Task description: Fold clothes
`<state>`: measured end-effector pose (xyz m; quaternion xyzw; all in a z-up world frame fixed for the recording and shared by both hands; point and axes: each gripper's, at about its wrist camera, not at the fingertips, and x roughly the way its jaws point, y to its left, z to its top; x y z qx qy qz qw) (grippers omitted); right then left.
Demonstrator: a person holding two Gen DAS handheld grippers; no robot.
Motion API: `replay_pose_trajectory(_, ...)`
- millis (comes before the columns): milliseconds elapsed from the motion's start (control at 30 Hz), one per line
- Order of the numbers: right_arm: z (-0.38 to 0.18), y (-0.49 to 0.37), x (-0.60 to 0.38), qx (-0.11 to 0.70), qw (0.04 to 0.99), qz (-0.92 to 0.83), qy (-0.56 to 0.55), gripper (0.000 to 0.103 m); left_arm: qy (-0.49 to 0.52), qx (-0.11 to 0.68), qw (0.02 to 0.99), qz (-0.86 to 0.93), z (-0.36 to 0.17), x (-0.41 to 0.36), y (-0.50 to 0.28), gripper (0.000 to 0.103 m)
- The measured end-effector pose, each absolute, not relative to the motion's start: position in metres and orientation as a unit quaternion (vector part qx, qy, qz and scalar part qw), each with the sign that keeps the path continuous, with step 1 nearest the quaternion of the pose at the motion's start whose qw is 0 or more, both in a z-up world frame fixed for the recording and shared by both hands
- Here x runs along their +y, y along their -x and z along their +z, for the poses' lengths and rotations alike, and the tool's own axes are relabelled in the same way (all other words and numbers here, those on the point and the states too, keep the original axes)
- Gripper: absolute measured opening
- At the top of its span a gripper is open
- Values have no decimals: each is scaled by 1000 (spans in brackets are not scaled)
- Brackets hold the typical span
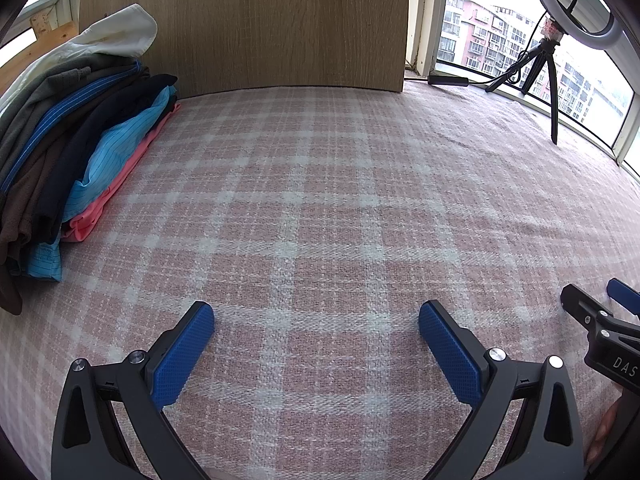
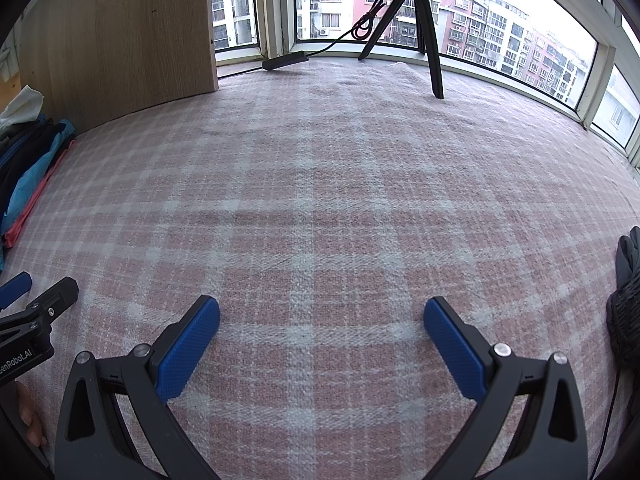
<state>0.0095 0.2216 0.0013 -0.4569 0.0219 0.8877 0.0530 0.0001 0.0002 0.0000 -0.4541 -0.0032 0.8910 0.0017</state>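
A stack of folded clothes (image 1: 76, 136) lies at the far left on the pink plaid cloth (image 1: 320, 200), with white, grey, blue, dark, light blue and coral layers. Its edge also shows in the right wrist view (image 2: 28, 176). My left gripper (image 1: 316, 320) is open and empty, low over the bare cloth, right of the stack. My right gripper (image 2: 322, 316) is open and empty over the cloth. Each gripper shows at the edge of the other's view, the right one (image 1: 600, 312) and the left one (image 2: 36, 300). A dark garment (image 2: 626, 300) lies at the right edge.
A wooden panel (image 1: 248, 24) stands upright at the back, beside the stack. A black tripod (image 2: 420, 20) with a ring light (image 1: 568, 0) and a cable stands by the window at the back right. The window frame (image 2: 520, 76) bounds the far side.
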Motion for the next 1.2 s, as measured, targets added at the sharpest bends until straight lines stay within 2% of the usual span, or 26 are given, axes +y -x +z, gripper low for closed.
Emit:
replay_pose_trajectory(800,6,-11,221,4,47,879,474,103,465,-9,21,885,3,-1,-2,102)
replay_pose_trajectory(933,27,-24,216,-20,73,885,460,103,458,-15,41,888,29,0,-3,102)
replay_pose_trajectory(1200,102,-75,215,26,87,906,414,103,409,14,78,909,110,0,-40,102)
